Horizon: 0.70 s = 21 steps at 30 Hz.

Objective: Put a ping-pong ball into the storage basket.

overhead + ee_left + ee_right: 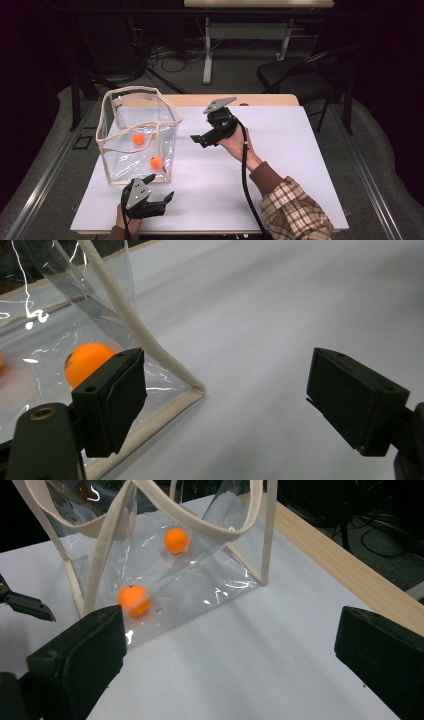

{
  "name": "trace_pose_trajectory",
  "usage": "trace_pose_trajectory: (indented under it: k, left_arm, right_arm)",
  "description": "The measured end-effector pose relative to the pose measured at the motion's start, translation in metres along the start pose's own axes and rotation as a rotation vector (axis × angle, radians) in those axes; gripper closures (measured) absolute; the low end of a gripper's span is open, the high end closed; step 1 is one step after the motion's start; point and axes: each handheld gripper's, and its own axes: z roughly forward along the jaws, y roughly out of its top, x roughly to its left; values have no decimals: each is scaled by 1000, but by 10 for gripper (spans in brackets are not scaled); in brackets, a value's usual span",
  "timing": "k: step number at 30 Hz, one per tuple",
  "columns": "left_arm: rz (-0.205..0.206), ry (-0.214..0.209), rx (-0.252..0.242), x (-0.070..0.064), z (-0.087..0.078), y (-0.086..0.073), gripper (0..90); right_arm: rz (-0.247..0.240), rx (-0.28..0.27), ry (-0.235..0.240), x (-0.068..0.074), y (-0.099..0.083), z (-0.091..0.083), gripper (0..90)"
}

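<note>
A clear plastic bag [131,91] with beige trim stands open-topped at the table's left. Two orange balls lie inside it, one farther back [138,139] and one near the front right corner [156,162]. My left gripper [161,187] is open just in front of that corner, empty. The left gripper view shows the near ball [85,362] behind the bag's corner seam [150,345], left of the jaw gap [225,400]. My right gripper [199,141] is open and empty, held above the table to the bag's right. It faces the bag [100,545] and both balls [133,600] [176,540].
The white table top [280,165] stretches right and forward of the bag. A wooden edge [260,100] runs along its back. A dark chair [300,75] and another table's legs [207,55] stand behind on the floor.
</note>
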Motion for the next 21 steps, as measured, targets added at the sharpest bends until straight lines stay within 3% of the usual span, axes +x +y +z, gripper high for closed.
trace_pose_trajectory:
  k: [21]
  left_arm:
    - [1,-5,-3,0,-1,0,160]
  right_arm:
    - [-9,25,-42,7,-49,-28,0]
